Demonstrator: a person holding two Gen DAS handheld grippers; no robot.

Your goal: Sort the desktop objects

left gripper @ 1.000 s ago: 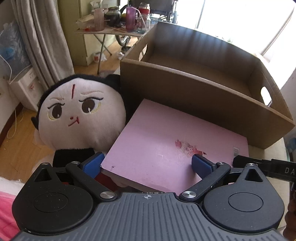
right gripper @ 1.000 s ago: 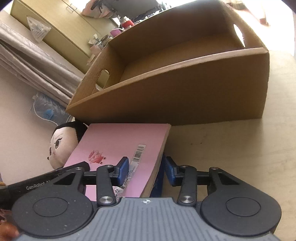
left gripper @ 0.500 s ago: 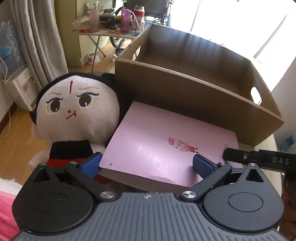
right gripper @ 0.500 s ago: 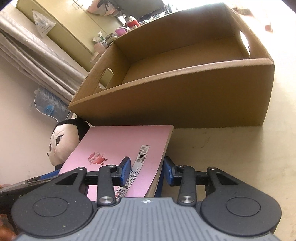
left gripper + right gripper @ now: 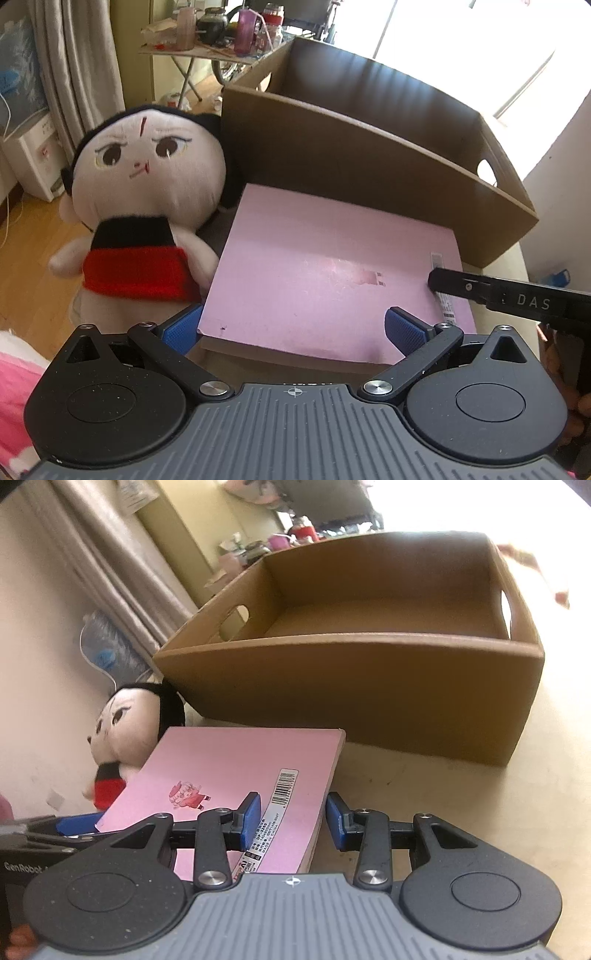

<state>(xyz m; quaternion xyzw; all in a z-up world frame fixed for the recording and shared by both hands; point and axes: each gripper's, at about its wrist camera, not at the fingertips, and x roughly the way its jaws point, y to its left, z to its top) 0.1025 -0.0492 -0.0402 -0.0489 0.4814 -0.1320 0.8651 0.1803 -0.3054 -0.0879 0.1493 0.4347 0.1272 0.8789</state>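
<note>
Pink notebook (image 5: pixel 332 280) now lifted higher, right hand-held gripper (image 5: pixel 291 821) rolled.

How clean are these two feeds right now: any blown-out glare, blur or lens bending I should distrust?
Left wrist view: the window behind the open brown cardboard box is blown out white; the print on the flat pink notebook is smeared; the black-haired plush doll looks sharp. Right wrist view: top-right corner overexposed, the box rim bows with fisheye bending, the notebook's barcode label reads clearly.
</note>
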